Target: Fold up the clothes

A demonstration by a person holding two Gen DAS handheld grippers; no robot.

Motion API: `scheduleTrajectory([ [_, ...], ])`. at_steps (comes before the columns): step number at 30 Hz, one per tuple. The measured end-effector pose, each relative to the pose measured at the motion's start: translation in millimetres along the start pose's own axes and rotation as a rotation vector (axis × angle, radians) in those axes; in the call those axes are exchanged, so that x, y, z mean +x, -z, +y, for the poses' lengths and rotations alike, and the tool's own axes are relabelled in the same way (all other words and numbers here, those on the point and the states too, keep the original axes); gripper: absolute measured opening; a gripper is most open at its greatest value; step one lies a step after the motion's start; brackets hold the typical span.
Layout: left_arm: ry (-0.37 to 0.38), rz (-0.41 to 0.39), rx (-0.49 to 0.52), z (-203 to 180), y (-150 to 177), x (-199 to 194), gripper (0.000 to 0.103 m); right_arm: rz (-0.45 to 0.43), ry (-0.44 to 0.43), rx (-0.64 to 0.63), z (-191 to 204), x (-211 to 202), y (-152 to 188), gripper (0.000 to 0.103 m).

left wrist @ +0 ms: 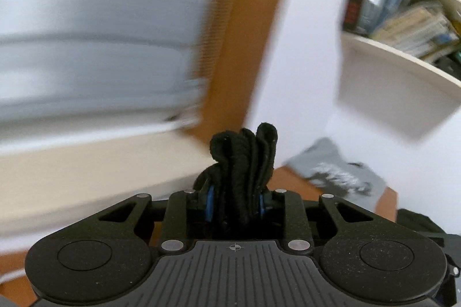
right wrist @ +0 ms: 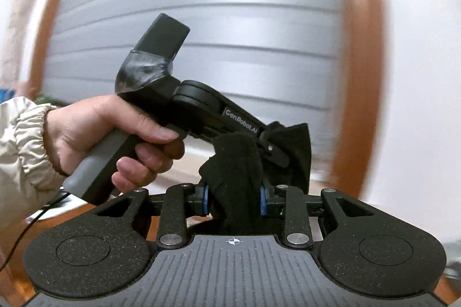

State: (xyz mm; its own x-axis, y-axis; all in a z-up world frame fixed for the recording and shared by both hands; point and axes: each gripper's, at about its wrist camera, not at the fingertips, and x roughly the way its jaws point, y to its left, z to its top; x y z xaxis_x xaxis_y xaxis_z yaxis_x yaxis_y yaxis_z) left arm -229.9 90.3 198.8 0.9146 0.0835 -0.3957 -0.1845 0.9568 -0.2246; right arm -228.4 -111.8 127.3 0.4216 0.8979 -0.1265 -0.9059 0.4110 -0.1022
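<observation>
A black garment (left wrist: 245, 163) is bunched in thick folds between the blue pads of my left gripper (left wrist: 236, 203), which is shut on it and held up in the air. My right gripper (right wrist: 234, 202) is shut on another part of the same black garment (right wrist: 236, 163). In the right wrist view the left gripper (right wrist: 270, 145) shows close ahead, held by a hand (right wrist: 115, 140) in a beige sleeve, its jaws closed on the cloth. A grey printed garment (left wrist: 337, 168) lies low at the right on a brown surface.
Both views are blurred by motion. A grey slatted shutter (right wrist: 201, 19) in an orange-brown frame (left wrist: 245, 33) fills the background. A white shelf (left wrist: 403, 70) with books (left wrist: 417, 24) stands at the right. A thin black cable (right wrist: 20, 238) hangs at lower left.
</observation>
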Motion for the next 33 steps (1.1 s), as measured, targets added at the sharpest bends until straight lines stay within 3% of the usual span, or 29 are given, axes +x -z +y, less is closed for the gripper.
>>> scheduleTrajectory([
  [2,0.042,0.033,-0.003,-43.6,-14.6,47.6,0.039,0.000,0.081,0.046,-46.0,-18.6,6.8,0.030],
  [4,0.057,0.041,0.021,-77.4,-19.2,87.9,0.054,0.001,0.161,0.093,-92.0,-37.2,13.6,0.033],
  [5,0.060,0.031,0.041,-91.0,-19.8,104.3,0.056,0.001,0.202,0.116,-115.1,-46.5,17.0,0.041],
  [6,0.055,0.017,0.054,-98.1,-18.8,113.7,0.058,0.035,0.258,0.145,-137.4,-52.3,33.0,0.057],
  [7,0.054,0.010,0.063,-99.9,-16.3,118.8,0.060,0.098,0.306,0.178,-158.0,-55.4,51.1,0.064],
  [11,0.062,0.041,0.097,-78.9,7.2,132.7,0.068,0.201,0.430,0.257,-197.6,-68.8,98.9,0.064],
  [16,-0.002,0.080,0.121,-31.2,50.0,135.1,0.071,0.174,0.358,0.245,-183.0,-60.1,100.5,0.066],
  [18,-0.005,0.093,0.116,-13.1,63.4,138.3,0.071,0.155,0.259,0.247,-168.9,-57.1,100.6,0.068],
  [23,0.009,0.099,0.106,17.8,90.8,131.2,0.073,0.252,0.066,0.267,-149.0,-30.1,114.9,0.067],
  [25,0.020,0.099,0.112,22.4,97.3,128.6,0.074,0.320,0.116,0.198,-147.7,-24.6,125.2,0.062],
  [27,0.044,0.102,0.114,24.1,101.9,126.8,0.074,0.331,0.185,0.169,-164.2,-27.4,131.6,0.056],
  [30,0.080,0.108,0.116,23.5,103.8,121.9,0.075,0.350,0.293,0.151,-184.2,-30.4,131.6,0.031],
  [33,0.105,0.105,0.142,18.8,110.5,123.2,0.077,0.364,0.319,0.143,-183.6,-32.3,123.7,0.036],
])
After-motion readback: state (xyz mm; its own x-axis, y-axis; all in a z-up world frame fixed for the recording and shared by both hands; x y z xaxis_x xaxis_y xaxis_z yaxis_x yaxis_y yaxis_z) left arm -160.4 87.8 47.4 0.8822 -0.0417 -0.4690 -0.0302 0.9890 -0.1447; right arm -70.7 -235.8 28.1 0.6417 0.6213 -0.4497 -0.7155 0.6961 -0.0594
